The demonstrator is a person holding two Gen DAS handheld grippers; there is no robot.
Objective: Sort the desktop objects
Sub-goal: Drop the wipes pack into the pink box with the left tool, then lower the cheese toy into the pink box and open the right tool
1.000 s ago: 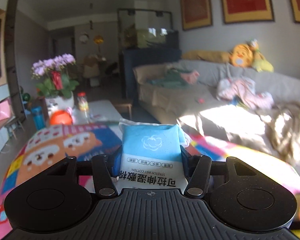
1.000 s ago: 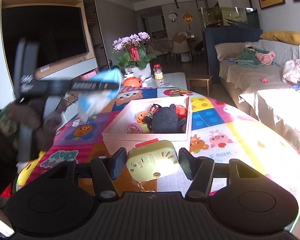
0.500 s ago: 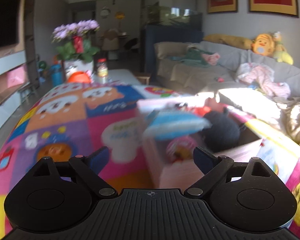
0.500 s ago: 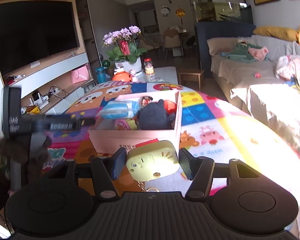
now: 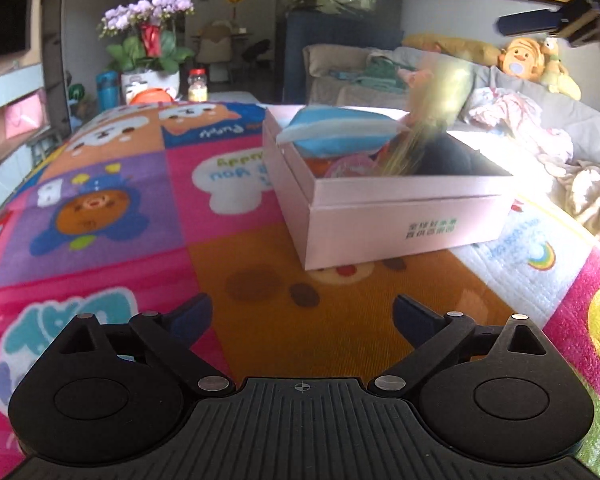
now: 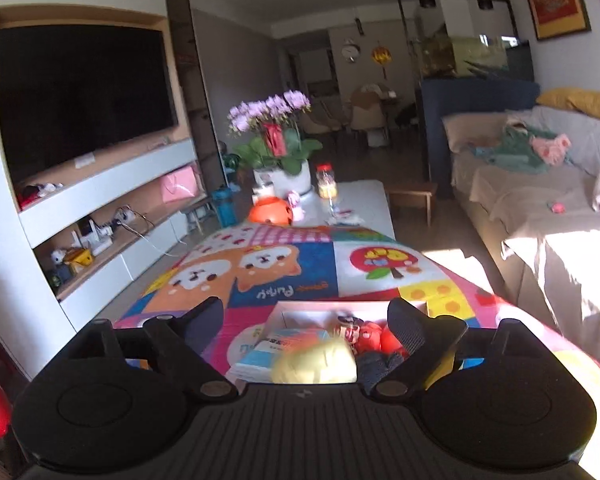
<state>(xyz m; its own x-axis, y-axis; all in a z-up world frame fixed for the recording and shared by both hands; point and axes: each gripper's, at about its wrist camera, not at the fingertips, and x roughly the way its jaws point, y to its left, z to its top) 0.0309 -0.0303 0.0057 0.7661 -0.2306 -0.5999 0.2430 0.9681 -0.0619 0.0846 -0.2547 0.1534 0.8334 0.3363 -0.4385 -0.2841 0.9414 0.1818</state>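
Observation:
The pink box (image 5: 400, 216) stands on the cartoon-patterned mat, ahead and right of my left gripper (image 5: 302, 312). That gripper's jaws are opening, with nothing between them, low over the mat. The blue-and-white wipes pack (image 5: 336, 132) lies in the box's left end. A blurred yellow clock (image 5: 428, 128) is dropping into the box. A finger (image 5: 528, 24) of my right gripper shows high above it. In the right wrist view my right gripper (image 6: 305, 312) hangs over the box (image 6: 312, 307), jaws opening. The yellow clock (image 6: 314, 362) is loose below them, beside the pack (image 6: 276, 350).
Small toys and a dark plush (image 5: 456, 156) fill the box. Beyond the mat (image 5: 100, 220) a white table holds a flower pot (image 5: 148, 52), an orange ball (image 6: 270, 212) and a jar (image 6: 326, 184). A sofa (image 6: 540, 184) runs along the right, a TV wall (image 6: 80, 96) along the left.
My left gripper let go of the wipes pack, which now lies in the box, and sank toward the mat. My right gripper moved forward over the box and released the yellow clock.

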